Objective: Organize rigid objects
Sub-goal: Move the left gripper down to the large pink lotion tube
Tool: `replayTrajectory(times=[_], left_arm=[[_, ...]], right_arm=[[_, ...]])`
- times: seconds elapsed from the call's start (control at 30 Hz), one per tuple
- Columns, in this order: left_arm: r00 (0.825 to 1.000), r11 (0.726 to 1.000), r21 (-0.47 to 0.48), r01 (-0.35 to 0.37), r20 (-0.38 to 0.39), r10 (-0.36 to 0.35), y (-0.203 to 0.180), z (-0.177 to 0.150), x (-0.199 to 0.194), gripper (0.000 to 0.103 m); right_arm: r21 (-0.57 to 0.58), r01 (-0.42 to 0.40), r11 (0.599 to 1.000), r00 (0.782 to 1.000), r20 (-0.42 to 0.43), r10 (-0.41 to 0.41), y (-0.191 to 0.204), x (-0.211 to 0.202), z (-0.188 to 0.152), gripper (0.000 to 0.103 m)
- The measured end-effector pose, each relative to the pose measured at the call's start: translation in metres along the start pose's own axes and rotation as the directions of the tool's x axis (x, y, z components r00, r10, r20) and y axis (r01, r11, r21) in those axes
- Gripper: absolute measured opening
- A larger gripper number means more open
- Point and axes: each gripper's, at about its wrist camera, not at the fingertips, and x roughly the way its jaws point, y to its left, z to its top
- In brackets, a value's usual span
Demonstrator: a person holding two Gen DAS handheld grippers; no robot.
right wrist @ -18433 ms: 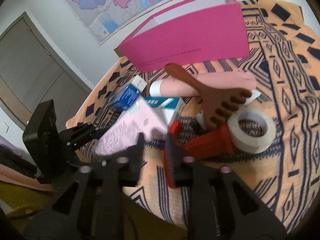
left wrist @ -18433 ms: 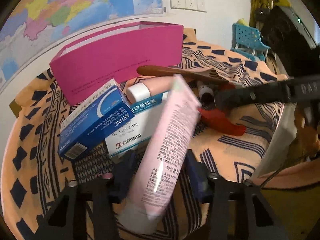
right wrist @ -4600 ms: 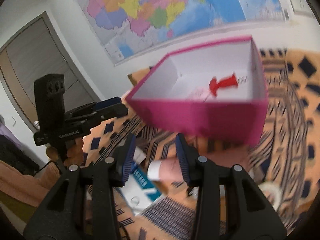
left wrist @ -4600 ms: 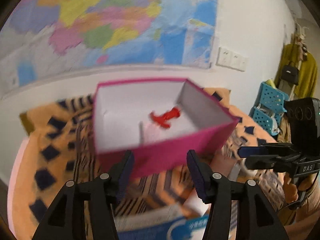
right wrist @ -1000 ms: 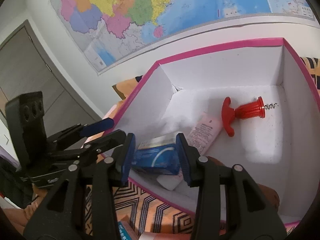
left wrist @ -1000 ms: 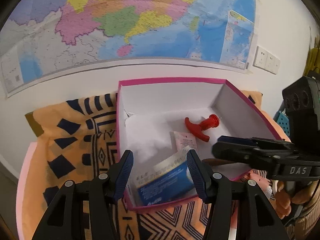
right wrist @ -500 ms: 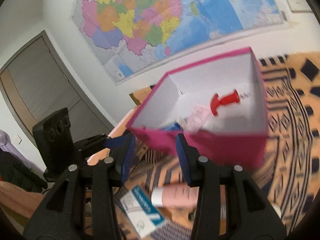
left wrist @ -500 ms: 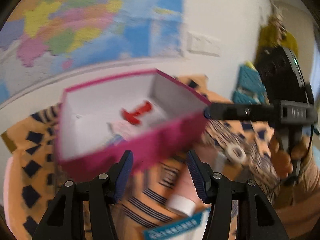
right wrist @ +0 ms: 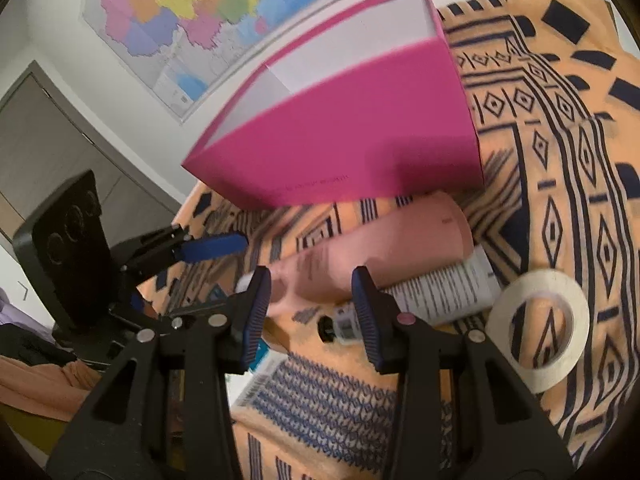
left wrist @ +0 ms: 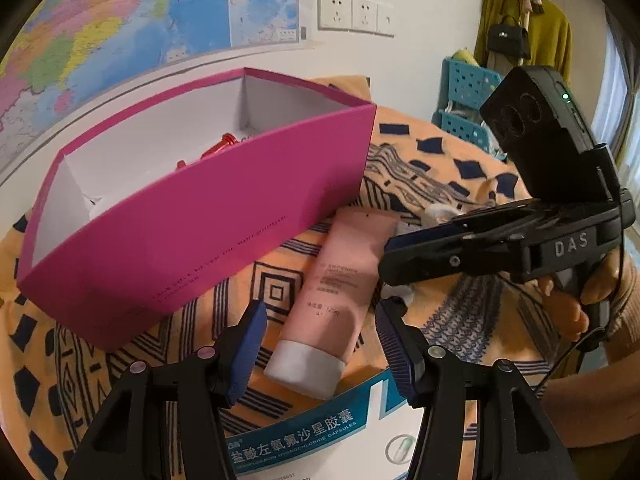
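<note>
A pink box [left wrist: 192, 216] stands open on the orange patterned cloth, with a red corkscrew [left wrist: 218, 148] partly visible inside. A pink tube [left wrist: 340, 288] lies in front of the box. My left gripper [left wrist: 320, 344] is open and empty, low over the tube's white cap end. A white and teal medicine box [left wrist: 320, 432] lies just below it. My right gripper [right wrist: 312, 300] is open and empty, over the same pink tube [right wrist: 380, 248]. The pink box [right wrist: 352, 136] lies beyond it.
A roll of white tape [right wrist: 536, 324] lies right of the right gripper. A white printed pack [right wrist: 444, 292] and a small dark-capped bottle [right wrist: 340, 326] lie under the tube. A blue crate [left wrist: 468, 96] and hanging clothes [left wrist: 520, 32] stand at the far right.
Both grippers have dropped from above the box down to the cloth in front of it. The pink tube now lies between each gripper's fingers. Both stay open and empty.
</note>
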Motion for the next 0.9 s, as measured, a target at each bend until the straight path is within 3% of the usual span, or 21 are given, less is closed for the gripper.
replayTrajectory(times=[0.37,0.53,0.67,0.9], left_arm=[[0.998,1.000,-0.008,-0.022,-0.059,0.021,0.003,-0.006,0.021,0.059],[0.998,0.998,-0.056,-0.037,-0.043,0.035,0.007,-0.009,0.013,0.059],[0.999,0.992,-0.119,-0.033,-0.023,0.030,0.013,-0.015,-0.004,0.059],[0.999,0.974,-0.227,0.014,-0.046,-0.025,0.018,-0.029,-0.009,0.059]], right_arm=[[0.001,0.062,0.998,0.998,0.012,-0.062,-0.009,-0.012,-0.002,0.044],[0.013,0.130,0.991,0.990,0.060,-0.131,-0.022,-0.020,0.017,0.044],[0.042,0.181,0.983,0.983,0.036,-0.182,-0.043,-0.012,0.030,0.045],[0.053,0.171,0.984,0.985,-0.006,-0.171,-0.058,0.004,0.033,0.045]])
